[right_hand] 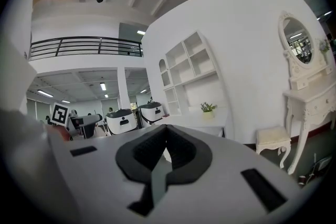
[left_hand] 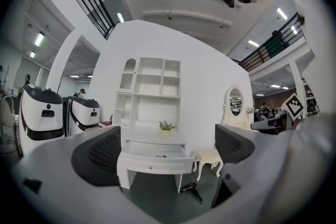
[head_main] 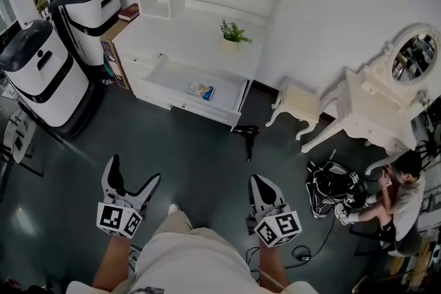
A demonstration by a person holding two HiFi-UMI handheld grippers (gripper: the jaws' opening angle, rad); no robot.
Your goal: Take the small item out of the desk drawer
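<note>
A white desk [head_main: 200, 31] stands ahead against the wall, its drawer [head_main: 172, 82] pulled open. In the drawer lies a small blue and white item [head_main: 202, 90]. Both grippers hang low over the dark floor, well short of the desk. My left gripper [head_main: 134, 172] is open wide with nothing between its jaws. In the left gripper view the drawer [left_hand: 155, 161] and the small item [left_hand: 160, 156] show far off between the spread jaws of the left gripper [left_hand: 168, 150]. My right gripper [head_main: 258, 180] is shut and empty, and the right gripper view shows the pads of the right gripper [right_hand: 167, 136] pressed together.
A black hair dryer [head_main: 248, 135] lies on the floor before the desk. To the right are a white stool [head_main: 300, 103], a dressing table with an oval mirror [head_main: 386, 113], a black bag [head_main: 333, 189] and a seated person [head_main: 406, 196]. Two white and black machines [head_main: 41, 72] stand left. A potted plant [head_main: 233, 34] sits on the desk.
</note>
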